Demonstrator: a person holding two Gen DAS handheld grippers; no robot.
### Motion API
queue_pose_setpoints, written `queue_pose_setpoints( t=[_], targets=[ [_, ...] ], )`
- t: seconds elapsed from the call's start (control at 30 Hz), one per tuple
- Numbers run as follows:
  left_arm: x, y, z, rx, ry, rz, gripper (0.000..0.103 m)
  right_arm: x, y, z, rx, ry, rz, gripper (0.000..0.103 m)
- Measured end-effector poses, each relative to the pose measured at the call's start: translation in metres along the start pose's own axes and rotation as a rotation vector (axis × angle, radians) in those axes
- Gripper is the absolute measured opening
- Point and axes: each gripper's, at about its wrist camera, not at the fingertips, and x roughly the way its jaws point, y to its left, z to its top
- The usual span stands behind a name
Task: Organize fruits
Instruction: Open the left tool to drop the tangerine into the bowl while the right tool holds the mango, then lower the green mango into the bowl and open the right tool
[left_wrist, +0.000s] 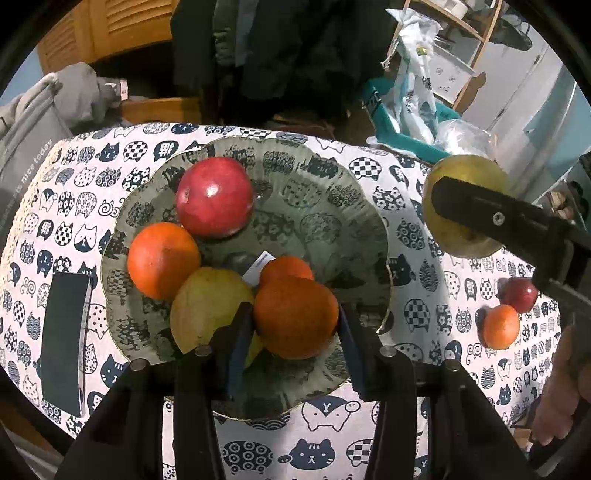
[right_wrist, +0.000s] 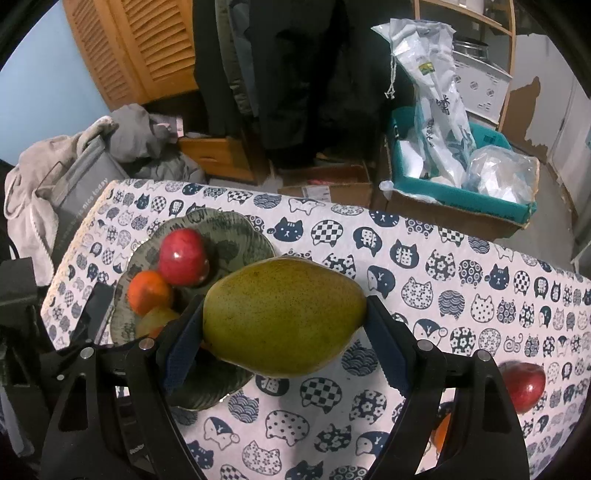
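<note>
Left wrist view: my left tool (left_wrist: 295, 321) loosening round orange (left_wrist: 295, 317) on plate (left_wrist: 369, 221). My right tool (right_wrist: 284, 321) grips mango (right_wrist: 284, 314) above desk (right_wrist: 480, 266); next, plate it.

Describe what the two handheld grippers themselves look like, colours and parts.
Both are black plastic. The left gripper and right gripper each have two angular fingers lined with dark blue pads, with silver pins at the pivots. No cables or sleeves are visible.
</note>
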Motion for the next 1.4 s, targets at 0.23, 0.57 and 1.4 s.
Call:
queue_pose_setpoints(
  t=[0.23,0.57,1.4],
  targets=[
    [-0.013,0.013,0.009,-0.033,-0.063,0.002,0.071,0.007,0.005,0.008,0.011,0.002,0.015,0.083],
    [-0.029,0.068,0.023,-0.152,-0.114,0.081,0.071,0.027,0.025,0.015,-0.014,0.032,0.038,0.083],
    [-0.035,0.121,0.016,-0.249,-0.108,0.147,0.071,0.096,0.081,0.01,-0.119,0.202,0.058,0.085]
  ],
)
